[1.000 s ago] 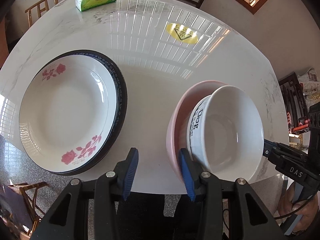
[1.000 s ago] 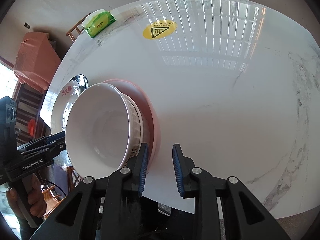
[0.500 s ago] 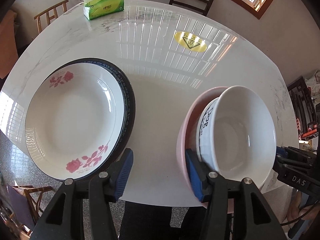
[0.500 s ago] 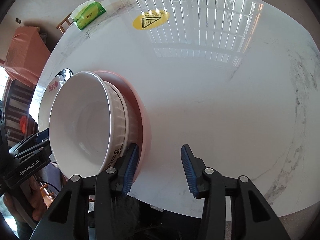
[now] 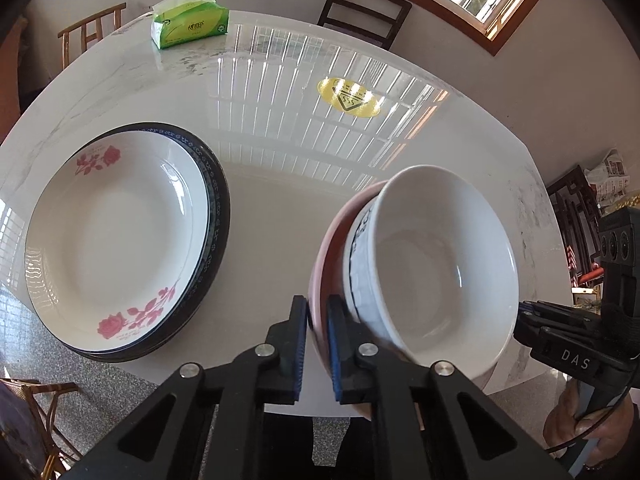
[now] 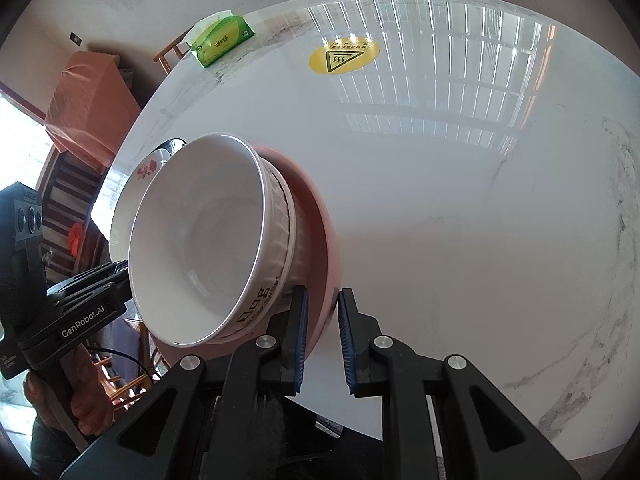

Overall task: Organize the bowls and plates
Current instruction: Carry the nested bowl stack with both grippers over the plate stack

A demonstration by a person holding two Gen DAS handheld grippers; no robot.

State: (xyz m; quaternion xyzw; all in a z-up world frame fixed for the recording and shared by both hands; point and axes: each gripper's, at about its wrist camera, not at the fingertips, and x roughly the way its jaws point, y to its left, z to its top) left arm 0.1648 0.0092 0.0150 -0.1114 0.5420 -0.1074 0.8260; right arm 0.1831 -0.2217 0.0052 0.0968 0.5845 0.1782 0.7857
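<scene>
A: What is the left gripper (image 5: 317, 344) doing?

B: Its blue-padded fingers (image 5: 299, 344) have just been closing, and they are now pinching the near rim of the pink bowl (image 5: 326, 256), one pad outside the wall and one inside.

A: And the right gripper (image 6: 322, 340)?

B: It is clamping the same pink bowl (image 6: 320, 240) at the opposite rim. Its fingers (image 6: 347, 344) have also just been closing, with the pink wall between them.

A: Where is the white bowl (image 5: 440, 264) sitting?

B: It is nesting inside the pink one, tilted, near the bench (image 5: 280, 184) edge closest to the cameras. From the right wrist view the white bowl (image 6: 200, 240) is showing black lettering on its ribbed side, but I am unable to read it.

A: What about the plates?

B: A white plate with pink roses (image 5: 116, 232) is lying on top of a dark-rimmed plate (image 5: 218, 216) with a blue pattern, to the left of the bowls and apart from them.

A: Any readable writing?

B: The right gripper's body is reading "DAS" in the left wrist view, and the left gripper's body is reading "GenRobot.AI" in the right wrist view. A yellow oval sticker (image 6: 343, 56) on the bench is showing a hot-surface triangle; its small text is too fine to read.

A: Anything else on the bench?

B: A green tissue pack (image 5: 190, 26) is resting at the far edge; its print is too small to make out. A person's hand (image 6: 76, 396) is gripping the left gripper's handle.
</scene>
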